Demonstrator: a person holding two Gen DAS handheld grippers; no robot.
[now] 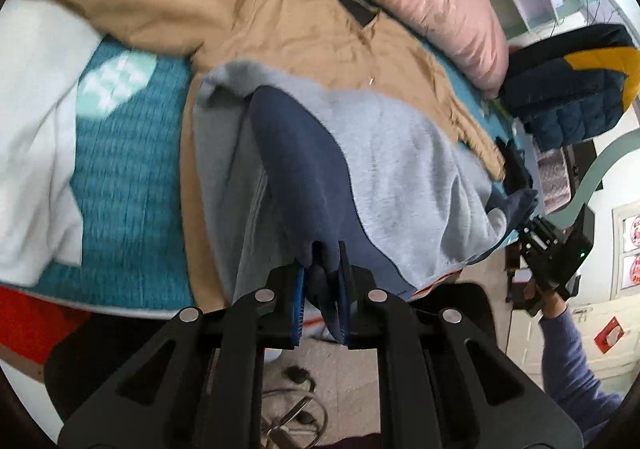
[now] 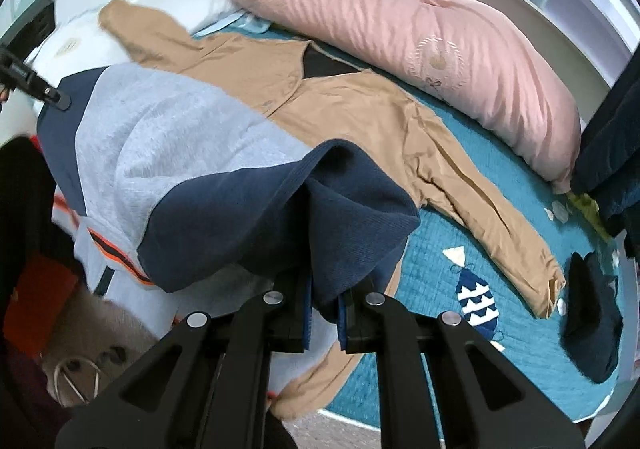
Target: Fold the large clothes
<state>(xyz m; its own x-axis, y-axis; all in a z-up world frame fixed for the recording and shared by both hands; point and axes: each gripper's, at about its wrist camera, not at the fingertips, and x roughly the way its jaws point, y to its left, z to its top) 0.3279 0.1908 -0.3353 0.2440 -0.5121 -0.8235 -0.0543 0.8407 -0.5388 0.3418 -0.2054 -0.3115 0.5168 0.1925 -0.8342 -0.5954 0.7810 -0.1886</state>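
A grey and navy sweatshirt [image 1: 400,153] hangs between my two grippers over the near edge of the bed; it also shows in the right wrist view [image 2: 168,137]. My left gripper [image 1: 323,289] is shut on its navy fabric. My right gripper [image 2: 324,301] is shut on its navy ribbed part, and it shows from outside in the left wrist view [image 1: 536,237]. A tan jacket [image 1: 280,25] lies spread flat on the bed under the sweatshirt, with one sleeve stretched to the right [image 2: 480,201].
A teal patterned bedspread [image 2: 500,313] covers the bed. A pink duvet [image 2: 420,37] lies along the far side. A dark navy padded garment [image 1: 568,85] sits at the right. White fabric [image 1: 36,121] lies at the left. A small dark cloth [image 2: 592,321] lies near the tan sleeve.
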